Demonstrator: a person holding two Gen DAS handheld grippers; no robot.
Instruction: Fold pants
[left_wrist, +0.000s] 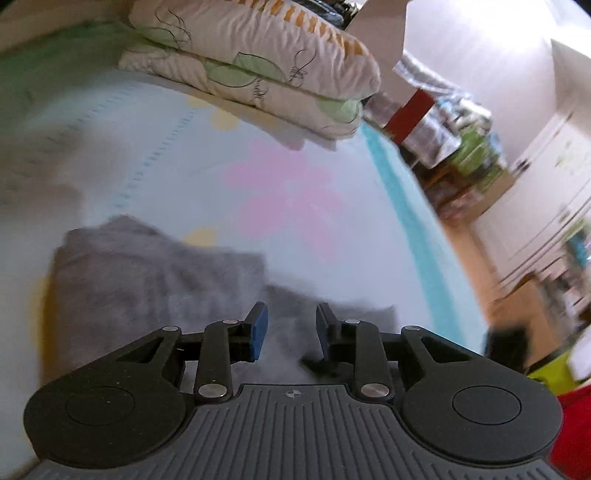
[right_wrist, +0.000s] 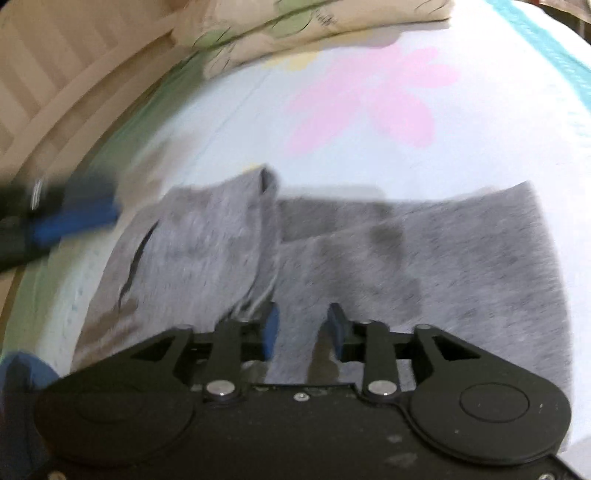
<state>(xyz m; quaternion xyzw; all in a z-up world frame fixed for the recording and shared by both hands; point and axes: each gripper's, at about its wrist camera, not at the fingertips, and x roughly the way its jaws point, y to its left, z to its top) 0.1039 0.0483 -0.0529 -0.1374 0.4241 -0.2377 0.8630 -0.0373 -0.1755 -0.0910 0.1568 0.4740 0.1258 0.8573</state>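
Grey pants (right_wrist: 369, 258) lie partly folded on a white bed sheet (right_wrist: 369, 158) with a pink flower print. A folded flap lies over the left part (right_wrist: 207, 243). My right gripper (right_wrist: 301, 325) is open and empty, just above the near edge of the pants. My left gripper (left_wrist: 290, 325) is open and empty over the pants (left_wrist: 147, 280), which look blurred in the left wrist view. The left gripper also shows in the right wrist view (right_wrist: 70, 221) at the left, blurred, beside the pants' left edge.
A stack of folded floral quilts (left_wrist: 258, 62) lies at the far side of the bed. The bed's teal edge (left_wrist: 402, 206) runs on the right, with a wooden floor, boxes (left_wrist: 461, 147) and white cabinets beyond. A wooden headboard (right_wrist: 55, 92) stands at the left.
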